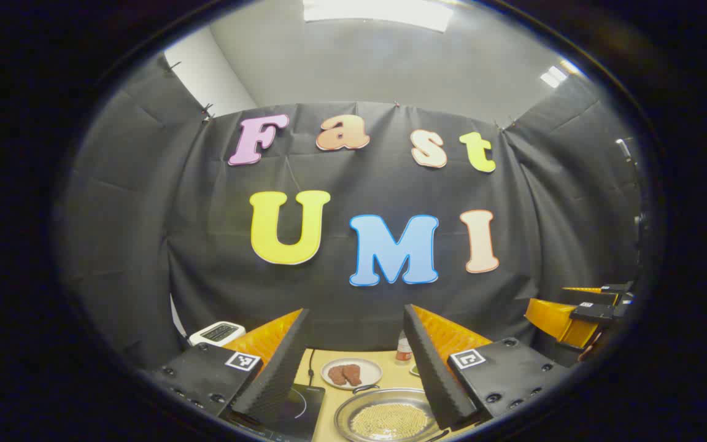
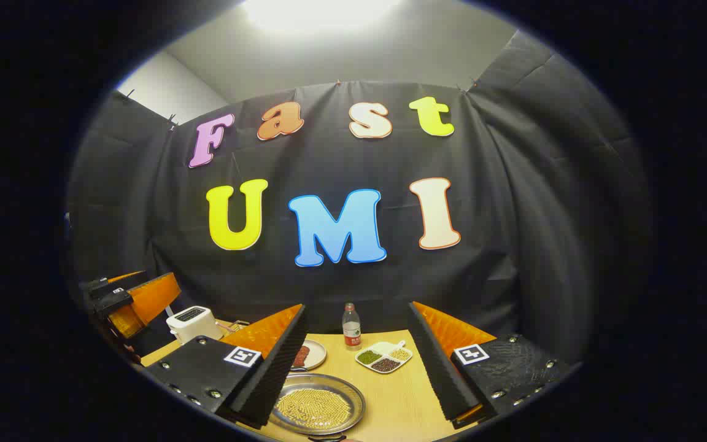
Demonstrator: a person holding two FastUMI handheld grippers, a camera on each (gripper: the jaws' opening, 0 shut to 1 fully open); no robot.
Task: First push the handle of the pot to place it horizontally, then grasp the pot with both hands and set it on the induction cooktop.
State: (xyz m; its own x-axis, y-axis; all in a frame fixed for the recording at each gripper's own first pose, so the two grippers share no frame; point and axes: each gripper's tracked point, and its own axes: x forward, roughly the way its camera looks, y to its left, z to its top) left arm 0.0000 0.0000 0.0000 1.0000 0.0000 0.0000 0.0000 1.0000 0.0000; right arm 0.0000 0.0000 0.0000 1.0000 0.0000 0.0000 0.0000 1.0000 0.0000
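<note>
Pot, a shallow round silvery metal pan (image 1: 389, 417) filled with small pale yellow grains, sits on the light wooden table (image 2: 399, 402) low in both views. In the left gripper view it lies just below and between the fingers of the left hand-held gripper (image 1: 355, 359), slightly toward its right finger. In the right gripper view it lies toward the left finger of the right hand-held gripper (image 2: 356, 362), partly hidden behind it. So the pot sits between the two hands, seemingly about equally near to each. Both hand-held grippers are spread wide, holding nothing, and held above the table, tilted up toward the booth wall.

A dark curved piece at the pot's far rim (image 1: 366, 388) is probably its handle, though it is too small to be sure; if so, it points away toward the back of the table, and its long axis cannot be judged well.

The black glass induction cooktop (image 1: 295, 408) lies flat on the table just beside the pot, on its left as the left hand sees it, partly behind the left finger. The pot is not yet on it. The handle push looks better suited to the left hand.
</note>
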